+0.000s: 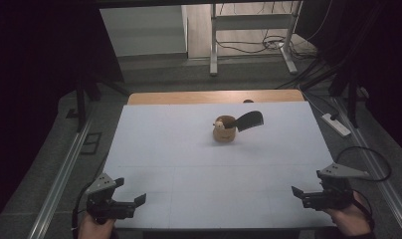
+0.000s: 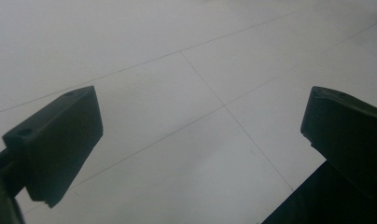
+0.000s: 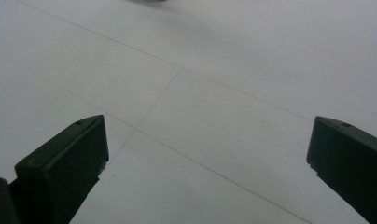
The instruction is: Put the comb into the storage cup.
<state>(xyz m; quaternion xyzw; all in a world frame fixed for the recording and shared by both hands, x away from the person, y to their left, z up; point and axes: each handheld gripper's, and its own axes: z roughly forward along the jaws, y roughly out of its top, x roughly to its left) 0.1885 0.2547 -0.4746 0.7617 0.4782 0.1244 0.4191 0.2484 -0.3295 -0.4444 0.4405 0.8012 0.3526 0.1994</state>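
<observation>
A small round wooden cup [image 1: 224, 131] stands on the white table top [image 1: 189, 164], a little beyond the middle. A black comb-like piece [image 1: 251, 120] leans out of the cup toward the right. My left gripper [image 1: 131, 190] rests at the near left corner, held in a hand, jaws wide apart. My right gripper [image 1: 307, 182] sits at the near right corner, also held in a hand, jaws wide apart. In the left gripper view the left gripper [image 2: 203, 121] is open over bare white surface. The right gripper [image 3: 207, 144] is likewise open over bare surface in its own view.
A strip of wooden table edge [image 1: 214, 96] shows behind the white sheet. On the floor at the right lies a white power strip [image 1: 337, 124] with cables. A metal desk frame [image 1: 213, 50] stands at the back, and an aluminium rail [image 1: 59, 174] runs along the left.
</observation>
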